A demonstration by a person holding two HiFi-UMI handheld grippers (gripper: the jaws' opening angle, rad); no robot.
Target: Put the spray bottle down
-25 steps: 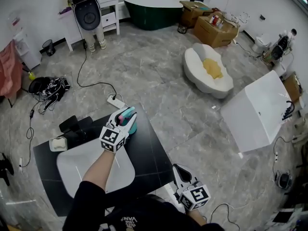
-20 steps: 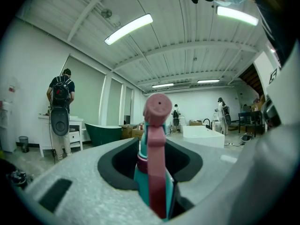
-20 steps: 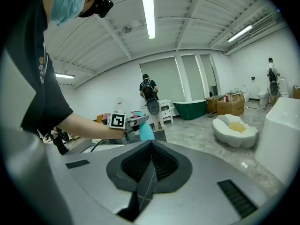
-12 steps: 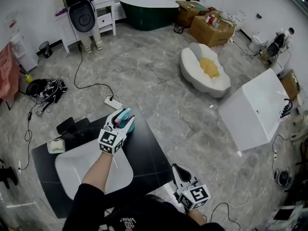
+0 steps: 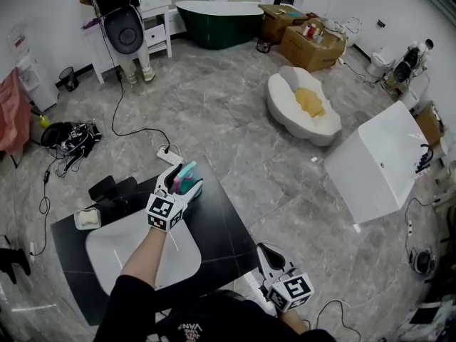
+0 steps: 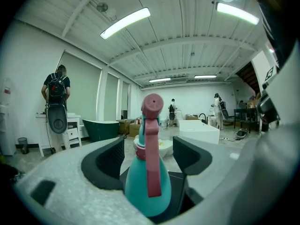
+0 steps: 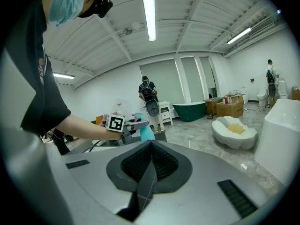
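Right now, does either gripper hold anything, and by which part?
Nothing is held. The left gripper is opening, the spray bottle standing free between its jaws; the right gripper is shut, empty.

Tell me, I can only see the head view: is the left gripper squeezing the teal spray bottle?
Observer: No. In the left gripper view, the left gripper has its jaws opening. The spray bottle stands upright between the pads, and neither pad presses on it.
Operator: And is the other gripper holding something? It looks tiny from up here.
Observer: No. The right gripper view shows the right gripper with its jaws together and nothing between them.
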